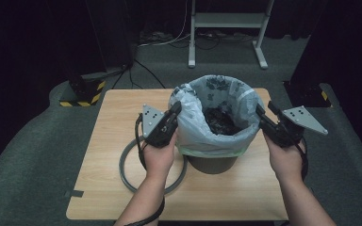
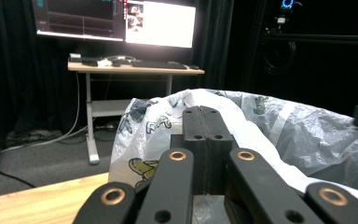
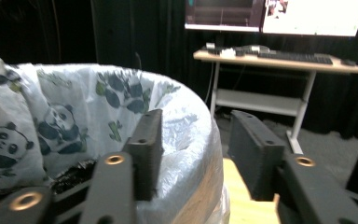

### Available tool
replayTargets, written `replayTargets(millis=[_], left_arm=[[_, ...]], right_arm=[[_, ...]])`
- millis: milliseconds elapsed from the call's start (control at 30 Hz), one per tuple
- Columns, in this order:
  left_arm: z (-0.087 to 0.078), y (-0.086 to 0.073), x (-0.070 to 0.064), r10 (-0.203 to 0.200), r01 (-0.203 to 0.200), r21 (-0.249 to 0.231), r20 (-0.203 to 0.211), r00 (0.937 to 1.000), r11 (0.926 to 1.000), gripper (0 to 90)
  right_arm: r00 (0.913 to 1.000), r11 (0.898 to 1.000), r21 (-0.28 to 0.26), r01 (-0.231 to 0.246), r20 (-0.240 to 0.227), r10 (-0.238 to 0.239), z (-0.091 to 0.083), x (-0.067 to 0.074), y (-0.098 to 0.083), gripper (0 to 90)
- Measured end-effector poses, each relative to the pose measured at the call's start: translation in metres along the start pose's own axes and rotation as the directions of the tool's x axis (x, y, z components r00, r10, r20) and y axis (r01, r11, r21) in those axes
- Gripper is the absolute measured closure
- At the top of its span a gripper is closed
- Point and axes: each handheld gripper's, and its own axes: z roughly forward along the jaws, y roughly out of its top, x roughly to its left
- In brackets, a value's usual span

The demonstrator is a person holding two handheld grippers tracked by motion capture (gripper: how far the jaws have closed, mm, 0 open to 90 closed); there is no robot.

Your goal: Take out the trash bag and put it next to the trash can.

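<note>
A small bin [image 1: 213, 162] stands near the middle of the tabletop [image 1: 245, 193], a little toward its right and far edges, and it is lined with a pale plastic bag [image 1: 202, 132] printed with pandas and leaves, whose top is folded out over the rim. Something dark lies at the bottom of the bag, too dim to identify. At the bag's left side the left gripper [image 1: 173, 113] has its jaws pressed fully together, and the left gripper view shows them against the crumpled plastic [image 2: 279, 135] at the rim, with a thin fold of the bag seemingly pinched between them. At the bag's right side the right gripper [image 1: 260, 115] straddles the rim: in the right gripper view one jaw sits inside the bag [image 3: 74, 112] and the other outside it, a gap visible on the outer side, so the pads are not yet pressing on the plastic. A grey ring [image 1: 127, 176] lies flat on the tabletop near the front left, partly under the left hand [image 1: 159, 157] and touching the foot of the bin. Beyond the far edge stand a desk [image 2: 135, 69] with a keyboard and bright monitors [image 2: 161, 23].
</note>
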Motion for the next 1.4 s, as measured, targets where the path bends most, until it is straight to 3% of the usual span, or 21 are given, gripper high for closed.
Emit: replayTargets(millis=[167, 233, 333, 367, 500, 667, 833, 1400], left_arm=[[-0.001, 0.0, 0.0, -0.003, 0.003, -0.001, 0.008, 1.0, 1.0, 89.9], [-0.001, -0.001, -0.001, -0.008, 0.008, -0.002, 0.01, 0.9999, 1.0, 90.0], [-0.002, 0.0, 0.0, -0.002, 0.002, 0.0, 0.013, 0.9999, 1.0, 89.9], [-0.002, 0.001, 0.0, -0.011, 0.011, -0.006, 0.012, 0.9999, 0.9999, 89.9], [-0.002, 0.001, 0.001, -0.018, 0.018, -0.006, 0.016, 0.9997, 0.9998, 90.0], [-0.001, 0.006, -0.001, -0.023, 0.024, -0.026, 0.03, 0.9993, 0.9994, 90.0], [0.003, 0.018, -0.004, -0.022, 0.024, -0.052, 0.042, 0.9989, 0.9984, 90.0], [0.015, 0.046, -0.015, -0.026, 0.035, -0.121, 0.077, 0.9967, 0.9921, 90.0]], right_arm=[[0.9988, 0.999, 0.048, 0.027, 0.04, -0.029, 0.003, 0.009, 0.006, 71.3], [0.998, 0.999, 0.045, 0.023, 0.058, -0.026, 0.003, 0.008, 0.008, 79.6], [0.9972, 0.998, 0.047, 0.033, 0.066, -0.036, 0.002, 0.007, 0.009, 82.7], [0.9962, 0.998, 0.04, 0.04, 0.075, -0.043, 0.002, 0.008, 0.009, 90.0], [0.9964, 0.998, 0.043, 0.049, 0.067, -0.052, 0.002, 0.009, 0.01, 90.0], [0.995, 0.998, -0.023, 0.062, 0.08, -0.06, -0.002, 0.011, 0.015, 90.0], [0.9925, 0.992, -0.1, 0.082, 0.098, -0.072, -0.008, 0.013, 0.03, 90.0], [0.9933, 0.977, -0.207, 0.059, 0.11, -0.036, -0.01, 0.013, 0.056, 90.0]])
